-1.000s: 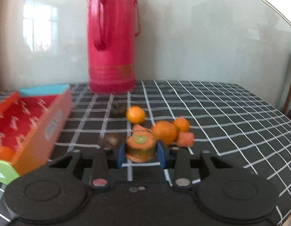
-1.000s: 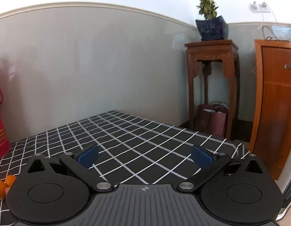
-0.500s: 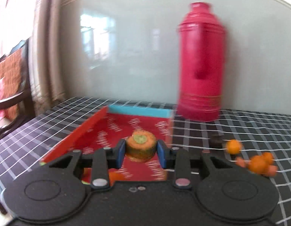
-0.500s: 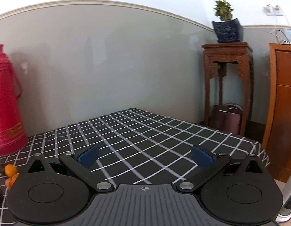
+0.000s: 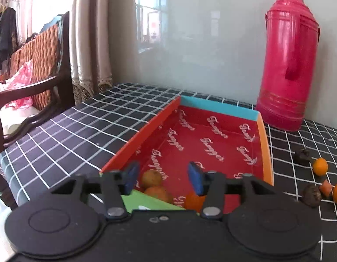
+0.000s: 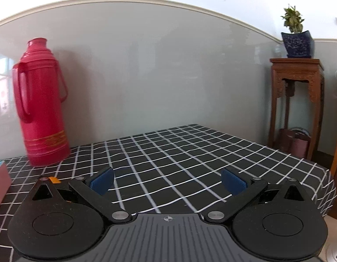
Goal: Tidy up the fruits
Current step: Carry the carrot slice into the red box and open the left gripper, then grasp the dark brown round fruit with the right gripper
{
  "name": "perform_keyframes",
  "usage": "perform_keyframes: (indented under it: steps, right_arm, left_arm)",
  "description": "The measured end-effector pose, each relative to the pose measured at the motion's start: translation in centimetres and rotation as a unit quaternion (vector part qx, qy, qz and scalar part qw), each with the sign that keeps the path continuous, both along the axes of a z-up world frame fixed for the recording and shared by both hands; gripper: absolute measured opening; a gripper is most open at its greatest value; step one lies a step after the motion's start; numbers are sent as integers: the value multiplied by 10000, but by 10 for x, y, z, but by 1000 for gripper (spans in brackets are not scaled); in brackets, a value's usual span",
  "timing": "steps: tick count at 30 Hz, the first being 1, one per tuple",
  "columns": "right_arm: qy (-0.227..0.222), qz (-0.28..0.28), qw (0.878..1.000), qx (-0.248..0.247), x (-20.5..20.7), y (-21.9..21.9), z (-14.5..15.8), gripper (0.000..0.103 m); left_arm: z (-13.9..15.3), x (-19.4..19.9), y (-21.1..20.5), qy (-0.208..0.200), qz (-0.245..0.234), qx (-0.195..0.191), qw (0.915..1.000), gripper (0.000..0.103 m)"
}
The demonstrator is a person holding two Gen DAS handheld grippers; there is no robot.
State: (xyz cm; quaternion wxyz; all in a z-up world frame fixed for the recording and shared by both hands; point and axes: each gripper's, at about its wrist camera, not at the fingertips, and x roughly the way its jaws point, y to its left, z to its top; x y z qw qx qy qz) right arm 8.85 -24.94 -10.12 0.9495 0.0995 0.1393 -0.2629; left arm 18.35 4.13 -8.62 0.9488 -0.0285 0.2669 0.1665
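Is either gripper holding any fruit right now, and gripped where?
Nothing is held. The left gripper is open above the red cardboard box; the right gripper is open over the checked tablecloth.

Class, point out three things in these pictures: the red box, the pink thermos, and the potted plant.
red box (image 5: pixel 214 144), left wrist view, on its printed floor.
pink thermos (image 5: pixel 286 69), left wrist view, on its body.
potted plant (image 6: pixel 297 43), right wrist view, on its blue pot.
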Motion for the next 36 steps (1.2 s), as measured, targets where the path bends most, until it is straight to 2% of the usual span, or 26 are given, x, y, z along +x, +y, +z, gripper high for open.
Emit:
perform_keyframes:
  steps: [2,4,6,11,16,21,25,28,31,36]
  right_arm:
    - [-19,67,10000,1,2,4,0,103]
    - [-37,146,9999,3,4,10,0,103]
    - [-53,277,9996,20,6,14,0,103]
    - [-36,861,9961,174,16,28,0,103]
    - [96,1576,9869,332,32,51,-2,103]
    - [427,2141,9750,408,55,78,-8,103]
    - [593,2354,9677,682,72,89,-13,103]
    - [740,2448,9644,670,85,99,-16,102]
    - [946,2587,9586,717,96,108,-19,64]
    - [1339,2563,9538,809,115,115,-31,59]
  left_arm:
    - [4,-8,-2,-162,46,45,9998,83]
    - [10,-16,-2,-351,28,135,9993,83]
    - [13,-18,0,-401,11,197,9990,88]
    - [15,-26,19,-421,146,145,9989,89]
    - [18,-35,46,-490,455,99,9977,91]
    - [17,-44,76,-450,724,77,9963,92]
    - [14,-51,97,-390,889,85,9952,92]
    - [12,-57,110,-363,1003,101,9942,92]
    - [11,-61,119,-348,1092,109,9934,92]
    - [10,-68,134,-334,1219,103,9919,92]
